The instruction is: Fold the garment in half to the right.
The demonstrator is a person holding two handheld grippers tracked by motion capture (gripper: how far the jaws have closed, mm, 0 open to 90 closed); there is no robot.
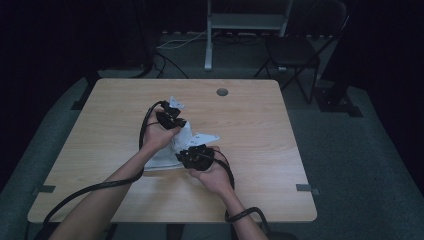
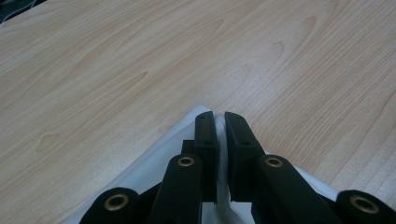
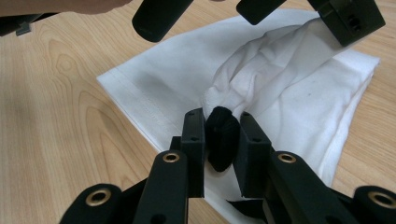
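Observation:
A white cloth (image 1: 167,156) lies folded near the middle of the wooden table (image 1: 260,135). My left gripper (image 1: 172,121) is shut on a raised fold of the white cloth (image 2: 154,165), which shows as a thin white strip between its fingertips (image 2: 220,117). My right gripper (image 1: 194,156) sits just in front of it. In the right gripper view the right gripper (image 3: 222,117) is shut on a bunched black piece of fabric (image 3: 221,140) that pokes out of a gathered part of the white cloth (image 3: 261,65). One left gripper finger (image 3: 350,18) pulls that gathered part up and taut.
A round cable hole (image 1: 222,92) sits near the table's far edge. Beyond the table stand a black chair (image 1: 295,50) and a white frame leg (image 1: 208,45). Tape marks (image 1: 306,187) lie by the front corners. Cables trail from both grippers toward the near edge.

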